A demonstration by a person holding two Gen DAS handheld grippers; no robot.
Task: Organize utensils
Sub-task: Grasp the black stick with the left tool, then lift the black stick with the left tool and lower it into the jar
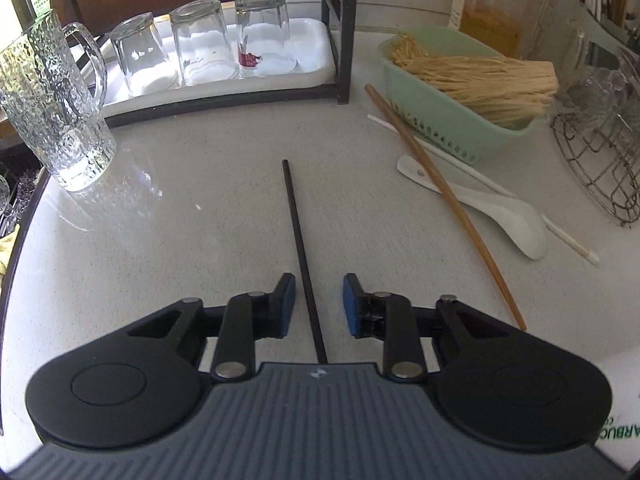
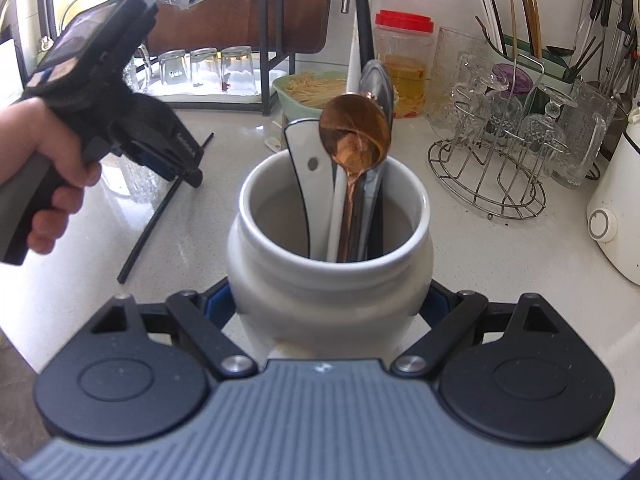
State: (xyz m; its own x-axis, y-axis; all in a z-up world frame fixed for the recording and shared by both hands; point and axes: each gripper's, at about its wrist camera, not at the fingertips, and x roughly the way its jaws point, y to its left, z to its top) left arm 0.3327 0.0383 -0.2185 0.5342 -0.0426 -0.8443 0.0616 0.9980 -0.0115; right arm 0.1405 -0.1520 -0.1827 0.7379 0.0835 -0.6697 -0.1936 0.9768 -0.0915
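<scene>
A black chopstick (image 1: 298,240) lies on the pale counter, running between the fingers of my left gripper (image 1: 319,304), which is open just above it. To the right lie a wooden chopstick (image 1: 444,200), a white ceramic spoon (image 1: 500,210) and a thin white chopstick (image 1: 568,236). My right gripper (image 2: 330,304) is shut on a white ceramic jar (image 2: 330,276) that holds a copper spoon (image 2: 355,136), a white spoon handle (image 2: 310,168) and a grey utensil. The left gripper (image 2: 176,160) and black chopstick (image 2: 154,216) also show in the right wrist view.
A textured glass mug (image 1: 52,108) stands at the left. A white tray (image 1: 320,68) holds three upturned glasses. A green basket (image 1: 436,120) of noodles, a red-lidded jar (image 2: 404,64), a wire rack (image 2: 486,176) of glassware, a chopstick holder (image 2: 560,72) and a white appliance (image 2: 616,208) stand to the right.
</scene>
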